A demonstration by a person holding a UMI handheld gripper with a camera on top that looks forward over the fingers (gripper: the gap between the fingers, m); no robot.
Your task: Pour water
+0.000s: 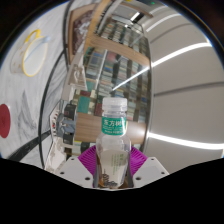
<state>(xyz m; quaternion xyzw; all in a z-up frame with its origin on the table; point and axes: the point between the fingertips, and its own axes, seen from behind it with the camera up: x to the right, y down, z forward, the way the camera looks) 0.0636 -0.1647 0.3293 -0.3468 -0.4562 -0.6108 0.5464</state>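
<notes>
A clear plastic water bottle (113,140) with a white cap and a green label stands upright between my fingers. My gripper (112,166) is shut on the bottle: the purple pads (88,160) press on its lower body at both sides. The bottle is lifted and fills the middle of the view. Its base is hidden behind the gripper body. No cup or other vessel shows.
Behind the bottle is a room seen at a tilt, with a ceiling and long light strips (170,60), shelving (110,55), and a white wall at the left bearing a yellow ring (32,50) and a red disc (5,122).
</notes>
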